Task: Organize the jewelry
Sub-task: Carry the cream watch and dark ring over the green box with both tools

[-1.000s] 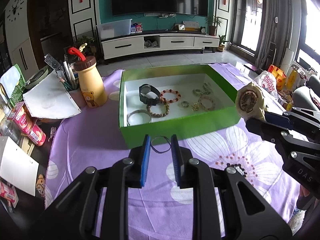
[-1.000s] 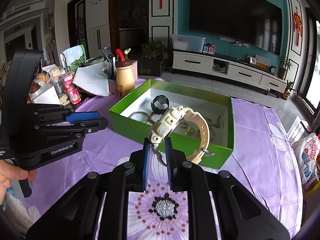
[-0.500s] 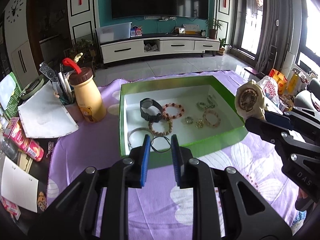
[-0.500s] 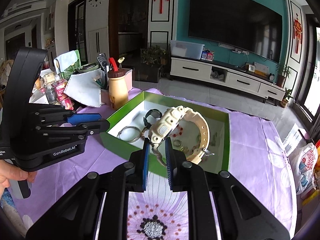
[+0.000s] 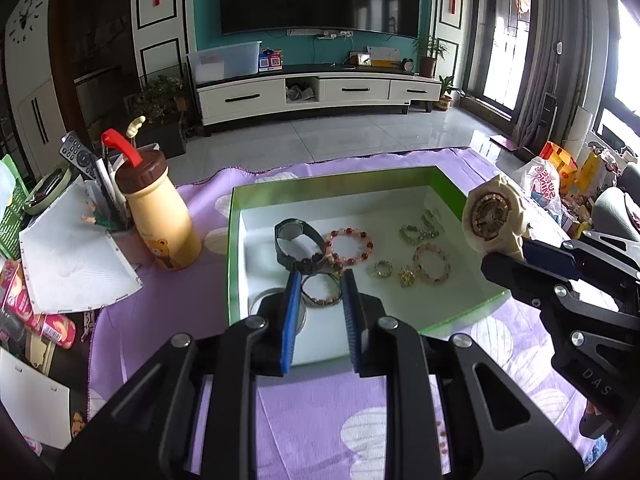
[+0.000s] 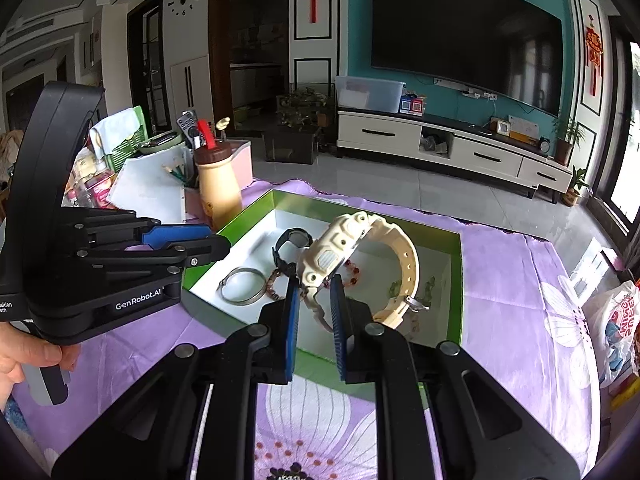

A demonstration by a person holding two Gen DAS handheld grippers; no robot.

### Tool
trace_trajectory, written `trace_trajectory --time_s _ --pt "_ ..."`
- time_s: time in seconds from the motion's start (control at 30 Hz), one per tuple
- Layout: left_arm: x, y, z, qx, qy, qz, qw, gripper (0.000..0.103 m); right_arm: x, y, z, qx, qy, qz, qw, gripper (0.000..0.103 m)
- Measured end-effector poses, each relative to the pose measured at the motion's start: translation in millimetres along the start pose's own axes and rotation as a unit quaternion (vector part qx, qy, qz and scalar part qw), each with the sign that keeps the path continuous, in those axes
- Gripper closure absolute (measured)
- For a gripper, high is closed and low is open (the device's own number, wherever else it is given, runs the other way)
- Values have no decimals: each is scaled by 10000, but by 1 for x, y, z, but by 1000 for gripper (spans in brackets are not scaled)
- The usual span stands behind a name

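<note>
A green box [image 5: 234,240] with a white floor lies on the purple flowered cloth. In it are a black watch [image 5: 298,244], a red bead bracelet [image 5: 348,248], a silver bangle [image 6: 242,288], a brown bead bracelet and small rings. My left gripper [image 5: 320,292] hangs over the box's near left part, shut on a thin dark ring [image 5: 305,294]. My right gripper [image 6: 314,292] is shut on the strap of a cream watch [image 6: 332,256]. It holds the watch upright over the box's near right edge. A hand [image 6: 24,356] grips the left handle.
A yellow bottle [image 5: 164,220] with a brown cap stands left of the box. Beside it are a pen holder with a remote [image 5: 76,154] and a white paper pad [image 5: 72,260]. Snack packets lie at the far left. Plastic bags [image 5: 540,184] crowd the table's right edge.
Both grippers have moved forward with the ring and the cream watch still held. From short of the box's near wall, they now hang over its interior.
</note>
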State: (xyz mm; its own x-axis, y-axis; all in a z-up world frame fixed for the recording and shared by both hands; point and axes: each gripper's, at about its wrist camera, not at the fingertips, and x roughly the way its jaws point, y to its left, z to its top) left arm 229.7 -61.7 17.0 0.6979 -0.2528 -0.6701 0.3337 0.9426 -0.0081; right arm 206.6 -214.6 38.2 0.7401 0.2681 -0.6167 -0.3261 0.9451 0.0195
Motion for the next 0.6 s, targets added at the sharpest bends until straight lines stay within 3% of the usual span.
trace_trajectory --time_s 0.6 --pt "34 -1 9 -49 182 -5 9998 82 26 -24 1 148 151 -124 9997 88"
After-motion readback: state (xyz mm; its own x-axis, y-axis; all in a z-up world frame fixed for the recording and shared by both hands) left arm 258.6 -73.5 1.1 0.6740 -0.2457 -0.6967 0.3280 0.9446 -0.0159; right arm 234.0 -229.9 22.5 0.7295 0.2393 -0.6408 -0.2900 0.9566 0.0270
